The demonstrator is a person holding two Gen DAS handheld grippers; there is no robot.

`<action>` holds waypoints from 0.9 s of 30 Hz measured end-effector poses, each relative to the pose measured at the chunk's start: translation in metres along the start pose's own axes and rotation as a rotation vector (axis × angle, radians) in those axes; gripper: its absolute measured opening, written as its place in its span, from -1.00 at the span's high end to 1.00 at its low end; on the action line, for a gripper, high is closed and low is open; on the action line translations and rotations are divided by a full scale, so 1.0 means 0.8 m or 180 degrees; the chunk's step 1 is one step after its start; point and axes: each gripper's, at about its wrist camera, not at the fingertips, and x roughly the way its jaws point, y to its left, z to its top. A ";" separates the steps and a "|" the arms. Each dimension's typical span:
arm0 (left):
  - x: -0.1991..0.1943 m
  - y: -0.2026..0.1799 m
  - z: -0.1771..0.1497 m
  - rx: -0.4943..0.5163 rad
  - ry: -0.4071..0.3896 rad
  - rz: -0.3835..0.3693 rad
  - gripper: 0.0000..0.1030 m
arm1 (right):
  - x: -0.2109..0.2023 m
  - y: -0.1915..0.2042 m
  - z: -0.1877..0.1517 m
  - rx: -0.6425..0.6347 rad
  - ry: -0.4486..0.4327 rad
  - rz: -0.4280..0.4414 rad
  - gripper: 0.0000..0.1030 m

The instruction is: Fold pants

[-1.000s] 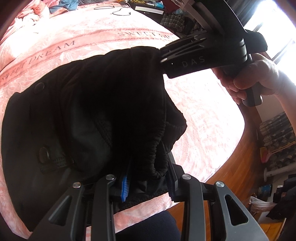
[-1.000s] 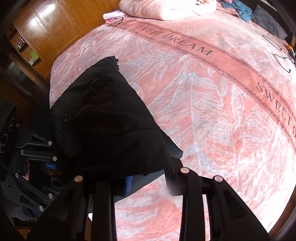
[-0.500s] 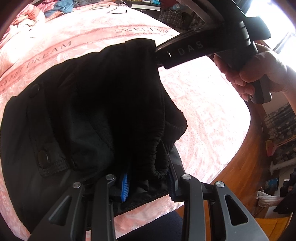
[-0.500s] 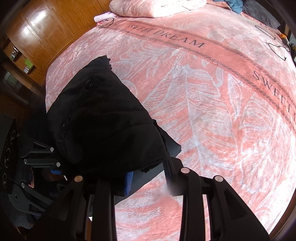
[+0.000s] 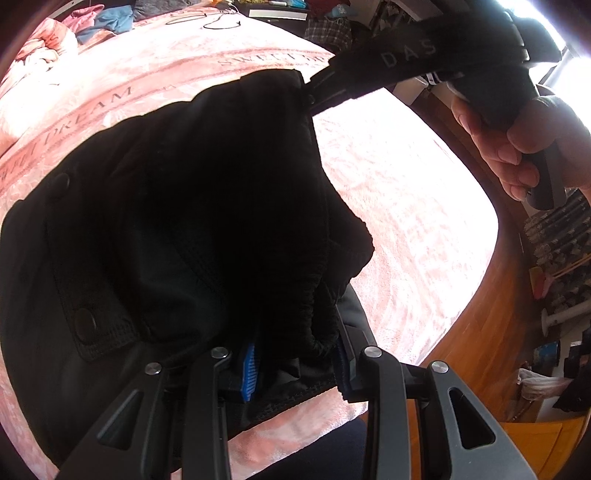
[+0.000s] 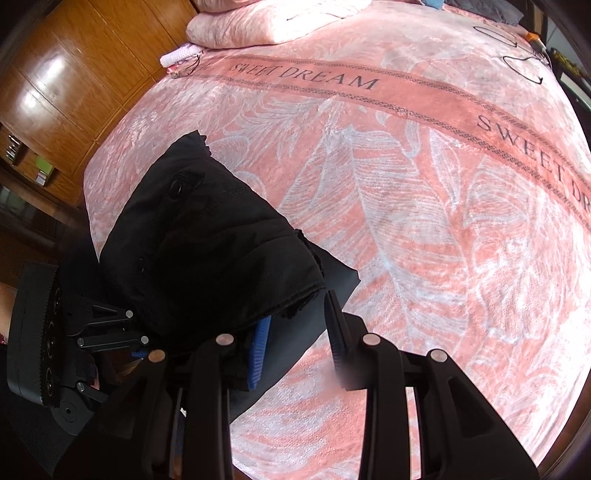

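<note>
The black pants hang bunched above the pink bed, held up at two points of the waistband. My left gripper is shut on the gathered elastic waistband, cloth filling the gap between its blue pads. My right gripper is shut on another part of the black pants; in the left wrist view it shows as a black body marked DAS clamped on the cloth's upper corner. The left gripper shows at the left edge of the right wrist view. Snap buttons show on the pants.
A pink "SWEET DREAM" blanket covers the bed. A folded pink quilt lies at its head and black cords at the far right. A wooden wardrobe stands to the left. Wooden floor and clutter lie past the bed's edge.
Both grippers have lifted the pants higher and the right gripper has moved up and away from the left one, stretching the waistband. Both grips are unchanged.
</note>
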 end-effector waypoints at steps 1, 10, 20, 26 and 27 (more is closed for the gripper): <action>0.000 -0.001 0.000 -0.0001 0.0002 -0.0004 0.36 | -0.001 -0.001 -0.002 0.0010 -0.0010 -0.0004 0.40; 0.005 -0.011 -0.002 0.0062 0.0016 0.0123 0.29 | -0.014 -0.011 -0.011 0.0130 -0.0116 0.0075 0.37; 0.003 -0.022 -0.004 0.0097 -0.0029 0.0144 0.24 | -0.025 -0.012 -0.020 0.0288 -0.0219 0.0103 0.35; 0.004 -0.017 -0.012 0.0062 -0.0071 0.0052 0.14 | -0.041 -0.012 -0.032 0.0490 -0.0269 0.0048 0.17; 0.001 -0.016 -0.014 0.0055 -0.0075 0.0042 0.14 | -0.045 -0.012 -0.035 0.0526 -0.0298 0.0049 0.17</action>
